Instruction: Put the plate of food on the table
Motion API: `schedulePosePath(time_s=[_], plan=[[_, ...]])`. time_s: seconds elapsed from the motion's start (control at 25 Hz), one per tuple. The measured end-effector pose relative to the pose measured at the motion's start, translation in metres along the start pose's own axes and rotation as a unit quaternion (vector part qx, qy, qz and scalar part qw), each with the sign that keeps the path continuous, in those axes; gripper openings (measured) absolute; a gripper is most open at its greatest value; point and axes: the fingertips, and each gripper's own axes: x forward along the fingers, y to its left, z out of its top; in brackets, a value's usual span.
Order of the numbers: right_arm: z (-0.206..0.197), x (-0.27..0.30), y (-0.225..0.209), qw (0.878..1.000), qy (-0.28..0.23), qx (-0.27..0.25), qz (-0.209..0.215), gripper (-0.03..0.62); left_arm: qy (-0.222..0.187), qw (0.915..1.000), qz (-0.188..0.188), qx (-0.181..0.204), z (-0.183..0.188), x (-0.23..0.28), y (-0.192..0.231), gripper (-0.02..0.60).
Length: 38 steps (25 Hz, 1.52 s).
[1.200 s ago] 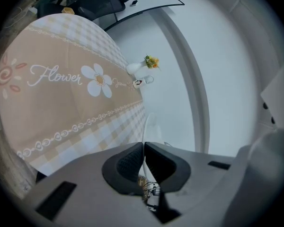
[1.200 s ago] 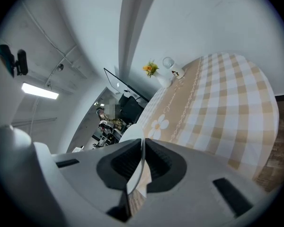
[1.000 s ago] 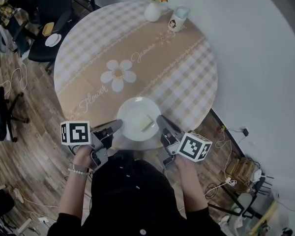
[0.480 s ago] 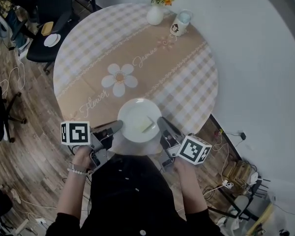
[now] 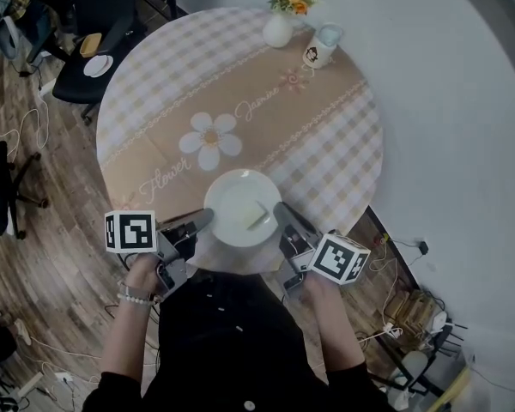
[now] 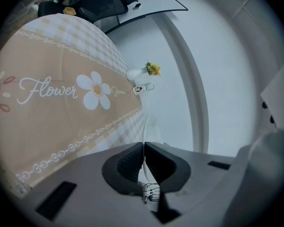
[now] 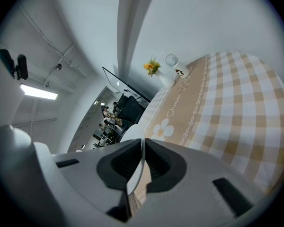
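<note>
Gripping a white plate (image 5: 243,208) from both sides: clamping its left rim with the left gripper (image 5: 204,220) and its right rim with the right gripper (image 5: 279,209). Holding it level at the near edge of the round bench (image 5: 326,144), with the near part of the plate overhanging the edge toward the person. Not managing to tell from above whether it is resting on the cloth or being held just over it.

Carrying a pale strip of food (image 5: 258,216) right of the plate's middle.

Looking along the left gripper's jaws: pinching the thin white rim edge-on, pads closed tight against it on both sides. Looking along the right gripper's jaws: doing the same, with the rim slanting down between the closed pads.

Keeping the left hand (image 5: 144,273), which is wearing a beaded bracelet (image 5: 137,297), and the right hand (image 5: 316,286) low, close to the body, behind the marker cubes.

Noting at the far side of the bench, well apart from the plate: a white vase of yellow and orange flowers (image 5: 279,28) and, just beside it to the right, a mug (image 5: 320,48). Noting a large daisy print (image 5: 209,137) on the tan stripe of the checked cloth, between plate and vase.

Noting beyond the bench at upper left a dark chair (image 5: 77,80) bearing a small white dish (image 5: 97,65), on a wood floor (image 5: 60,256).
</note>
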Motion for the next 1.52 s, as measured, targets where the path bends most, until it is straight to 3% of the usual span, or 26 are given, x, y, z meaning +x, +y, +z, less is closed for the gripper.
schedulePosePath(time_s=[0.44,1.52], plan=[[0.004,0.015,-0.009,1.000,0.026,-0.005,0.011,0.015,-0.026,0.9993,0.013,-0.024,0.007,0.003,0.003,0.011],[0.020,0.053,-0.059,0.998,0.054,0.011,0.003,0.015,-0.017,0.9985,0.050,-0.016,0.038,0.044,0.043,0.012]])
